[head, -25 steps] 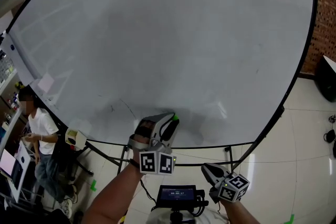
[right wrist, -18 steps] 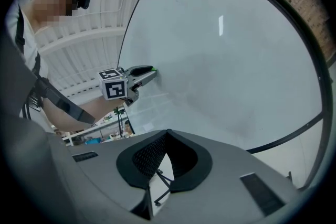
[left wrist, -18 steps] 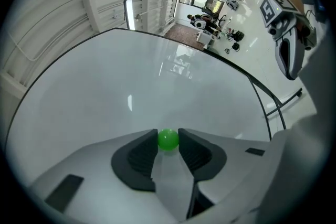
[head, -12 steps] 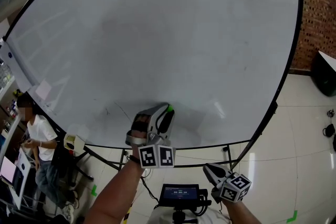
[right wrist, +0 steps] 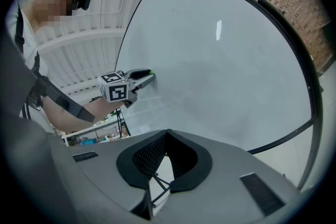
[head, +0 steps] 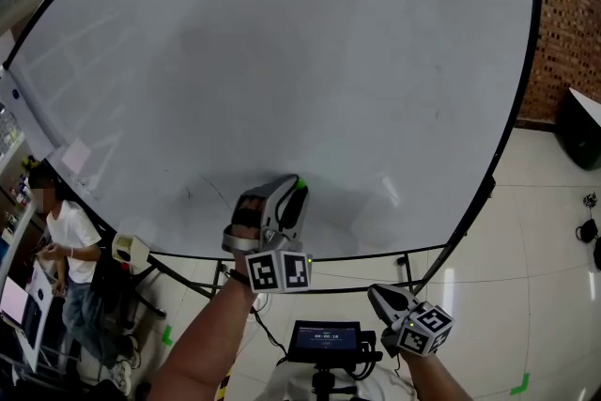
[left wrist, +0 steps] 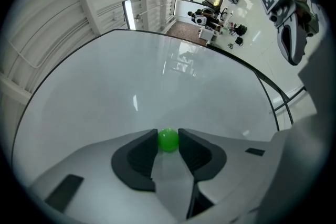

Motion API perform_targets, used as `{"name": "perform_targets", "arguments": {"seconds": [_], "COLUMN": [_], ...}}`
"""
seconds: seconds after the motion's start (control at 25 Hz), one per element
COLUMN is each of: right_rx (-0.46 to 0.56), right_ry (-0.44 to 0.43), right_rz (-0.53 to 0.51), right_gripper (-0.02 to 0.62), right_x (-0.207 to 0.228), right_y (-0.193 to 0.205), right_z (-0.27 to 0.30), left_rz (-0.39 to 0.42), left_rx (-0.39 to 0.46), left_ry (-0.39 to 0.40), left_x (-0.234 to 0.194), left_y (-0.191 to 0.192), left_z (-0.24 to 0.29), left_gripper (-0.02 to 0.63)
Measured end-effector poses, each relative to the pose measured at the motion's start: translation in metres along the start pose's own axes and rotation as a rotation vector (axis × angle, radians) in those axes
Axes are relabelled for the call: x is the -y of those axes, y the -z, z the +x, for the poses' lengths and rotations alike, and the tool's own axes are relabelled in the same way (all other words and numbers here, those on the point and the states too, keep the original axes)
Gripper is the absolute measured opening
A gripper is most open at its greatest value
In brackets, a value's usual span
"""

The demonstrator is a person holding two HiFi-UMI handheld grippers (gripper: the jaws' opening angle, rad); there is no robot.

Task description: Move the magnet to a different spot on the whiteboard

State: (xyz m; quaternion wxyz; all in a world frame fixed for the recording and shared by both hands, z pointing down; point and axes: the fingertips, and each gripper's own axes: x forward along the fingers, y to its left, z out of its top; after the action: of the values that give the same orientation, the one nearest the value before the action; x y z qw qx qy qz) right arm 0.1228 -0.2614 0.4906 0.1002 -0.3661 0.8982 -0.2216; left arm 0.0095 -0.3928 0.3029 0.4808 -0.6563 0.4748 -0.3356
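The fingers (left wrist: pixel 144 148) of the left gripper (head: pixel 295 194) pinch a small green magnet (left wrist: pixel 168 140) between their tips. The magnet is low down on the whiteboard (head: pixel 310 61), near its bottom edge. The fingers (right wrist: pixel 149 155) of the right gripper (right wrist: pixel 167 135) are pressed together with nothing in them. That gripper hangs lower, apart from the whiteboard. A person (head: pixel 66 244) sits off to the left.
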Motion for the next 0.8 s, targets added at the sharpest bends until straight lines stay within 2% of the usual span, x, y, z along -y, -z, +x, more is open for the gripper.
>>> {"name": "perform_targets", "arguments": {"seconds": [0.28, 0.8], "right_rx": [-0.010, -0.012], "right_ry": [0.008, 0.009], "right_rz": [0.004, -0.010], "right_gripper": [0.020, 0.020], "right_x": [0.000, -0.015], "right_y": [0.007, 0.016], "right_z": [-0.003, 0.003], "left_rz": [0.040, 0.006], "left_rx": [-0.005, 0.040], "left_ry": [-0.016, 0.025], "left_x": [0.004, 0.010], "left_y": [0.002, 0.004], "left_z": [0.000, -0.021], "left_gripper": [0.152, 0.156]}}
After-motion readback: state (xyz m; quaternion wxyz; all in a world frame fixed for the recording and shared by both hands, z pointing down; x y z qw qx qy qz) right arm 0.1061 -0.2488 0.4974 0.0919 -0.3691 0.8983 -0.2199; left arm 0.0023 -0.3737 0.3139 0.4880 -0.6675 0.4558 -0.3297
